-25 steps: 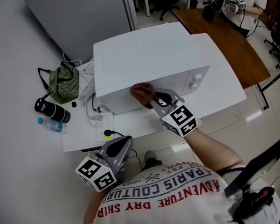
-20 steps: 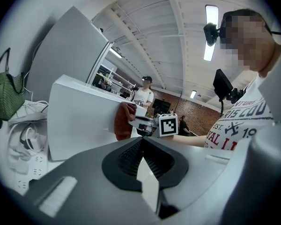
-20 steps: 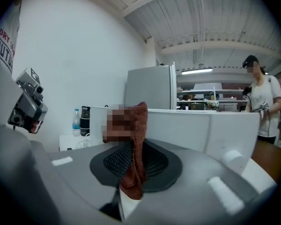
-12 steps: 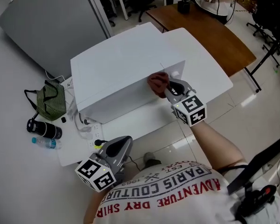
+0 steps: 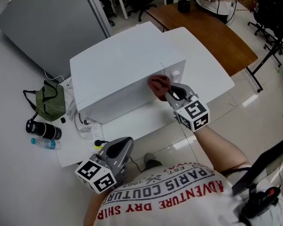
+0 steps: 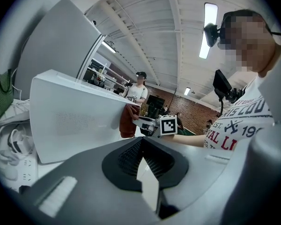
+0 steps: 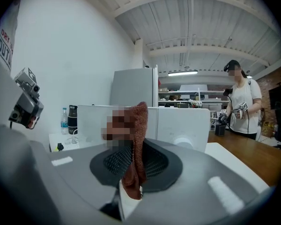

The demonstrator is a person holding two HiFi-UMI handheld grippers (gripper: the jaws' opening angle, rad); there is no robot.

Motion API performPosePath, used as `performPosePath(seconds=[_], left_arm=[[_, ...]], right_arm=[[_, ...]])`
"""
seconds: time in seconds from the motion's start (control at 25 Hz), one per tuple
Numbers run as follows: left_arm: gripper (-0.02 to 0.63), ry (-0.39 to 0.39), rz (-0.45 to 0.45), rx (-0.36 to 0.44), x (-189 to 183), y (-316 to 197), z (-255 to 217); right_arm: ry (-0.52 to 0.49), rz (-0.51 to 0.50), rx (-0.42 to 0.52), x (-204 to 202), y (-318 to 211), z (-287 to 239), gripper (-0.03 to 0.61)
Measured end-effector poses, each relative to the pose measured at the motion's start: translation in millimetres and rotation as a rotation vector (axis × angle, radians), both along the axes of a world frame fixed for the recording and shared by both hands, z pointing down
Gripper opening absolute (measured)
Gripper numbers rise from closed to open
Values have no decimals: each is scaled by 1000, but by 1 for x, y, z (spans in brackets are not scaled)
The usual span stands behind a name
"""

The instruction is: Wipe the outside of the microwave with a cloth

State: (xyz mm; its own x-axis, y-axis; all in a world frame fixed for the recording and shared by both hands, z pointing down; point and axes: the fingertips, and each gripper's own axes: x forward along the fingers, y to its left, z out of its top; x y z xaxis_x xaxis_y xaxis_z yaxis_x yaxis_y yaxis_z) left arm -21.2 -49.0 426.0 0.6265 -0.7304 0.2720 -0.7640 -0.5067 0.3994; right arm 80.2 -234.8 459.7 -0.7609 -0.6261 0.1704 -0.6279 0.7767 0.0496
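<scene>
- Pressing against the front face of the microwave (image 5: 115, 72), the cloth (image 5: 158, 84) sits at centre frame in the head view, just left of the control knob (image 5: 175, 73).
- Right gripper (image 5: 166, 92) reaches in from the lower right; its jaws are clamped on the cloth, the reddish-brown fabric bunched between the pads and hanging below them in the right gripper view.
- In that same view the cloth (image 7: 136, 144) stands at centre, with the microwave front directly behind it.
- Left gripper (image 5: 125, 145) is held low at the lower left of the head view, off the table edge and well apart from the microwave.
- Its jaws are together with nothing between them, as the left gripper view shows.
- The microwave stands on a white table (image 5: 146, 119); its door is closed.
- At the left of the head view lie a green striped bag (image 5: 51, 102), a black flask (image 5: 43, 130) and a water bottle (image 5: 46, 143), all near each other and beside the microwave's left side.
- Cables and a power strip (image 5: 95, 134) lie on the table's left end, below the bag.
- A brown table (image 5: 212, 32) occupies the upper right, behind the microwave.
- A second person (image 7: 241, 102) stands at the right of the right gripper view, beside the brown table.
</scene>
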Motion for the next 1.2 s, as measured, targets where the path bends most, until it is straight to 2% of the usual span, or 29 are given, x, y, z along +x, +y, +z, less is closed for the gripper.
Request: performPosePath(seconds=[0.24, 0.48, 0.68, 1.0, 1.2], left_arm=[[6, 10, -46, -1, -14, 8, 5], [6, 20, -165, -25, -50, 31, 15], [6, 20, -262, -49, -85, 50, 24], [6, 22, -361, -63, -128, 65, 31], [6, 18, -371, -71, -138, 60, 34]], right_arm=[[-10, -164, 5, -54, 44, 9, 46], [15, -375, -17, -137, 95, 37, 46], [36, -498, -44, -200, 125, 59, 46], [74, -546, -48, -256, 134, 93, 46], [69, -494, -64, -260, 116, 103, 46]])
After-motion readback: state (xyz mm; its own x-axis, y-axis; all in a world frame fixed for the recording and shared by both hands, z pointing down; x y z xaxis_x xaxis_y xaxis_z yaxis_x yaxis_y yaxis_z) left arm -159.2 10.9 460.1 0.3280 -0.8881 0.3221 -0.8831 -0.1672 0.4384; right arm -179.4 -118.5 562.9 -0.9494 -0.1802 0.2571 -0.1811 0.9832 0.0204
